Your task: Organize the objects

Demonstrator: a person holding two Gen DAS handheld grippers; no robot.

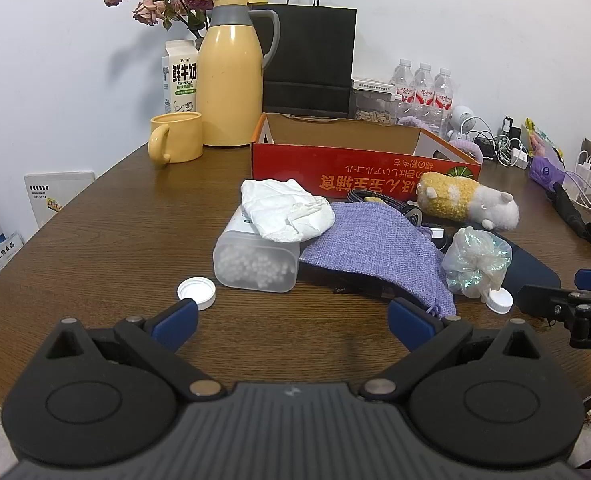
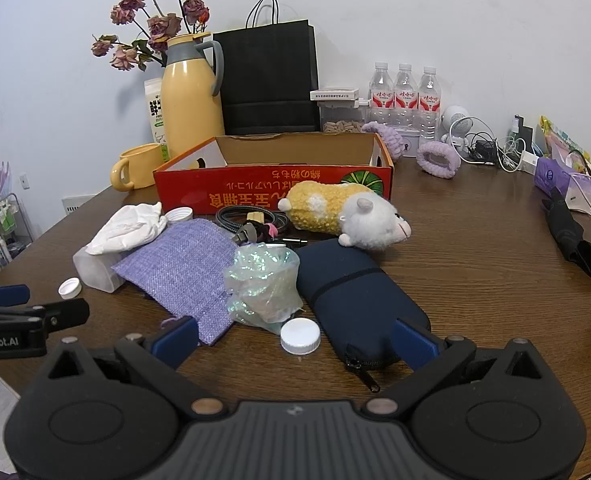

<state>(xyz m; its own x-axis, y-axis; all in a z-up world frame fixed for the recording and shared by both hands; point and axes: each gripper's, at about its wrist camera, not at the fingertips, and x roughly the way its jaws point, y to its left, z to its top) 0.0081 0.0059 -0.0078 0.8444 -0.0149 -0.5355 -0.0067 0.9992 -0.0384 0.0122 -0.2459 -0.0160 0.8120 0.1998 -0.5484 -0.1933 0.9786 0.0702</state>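
A red cardboard box (image 1: 359, 168) (image 2: 271, 190) stands open behind a pile of objects. The pile holds a clear cotton-swab container (image 1: 255, 264) (image 2: 93, 266), a white crumpled cloth (image 1: 283, 210) (image 2: 129, 228), a purple burlap pouch (image 1: 371, 244) (image 2: 183, 268), an iridescent plastic bag (image 1: 475, 260) (image 2: 261, 284), a navy zip case (image 2: 355, 300) (image 1: 531, 268), a yellow-white plush hamster (image 1: 467, 198) (image 2: 343, 214) and coiled cables (image 2: 251, 220). White caps (image 1: 196, 292) (image 2: 300, 335) lie loose. My left gripper (image 1: 293, 320) is open and empty before the container. My right gripper (image 2: 295, 338) is open and empty around the near cap.
A yellow thermos (image 1: 231, 80), yellow mug (image 1: 175, 138), milk carton (image 1: 179, 76), black paper bag (image 1: 309, 56) and water bottles (image 1: 423, 88) stand at the back. Chargers, cables and a folded black umbrella (image 2: 571, 236) lie at the right. The table edge curves at the left.
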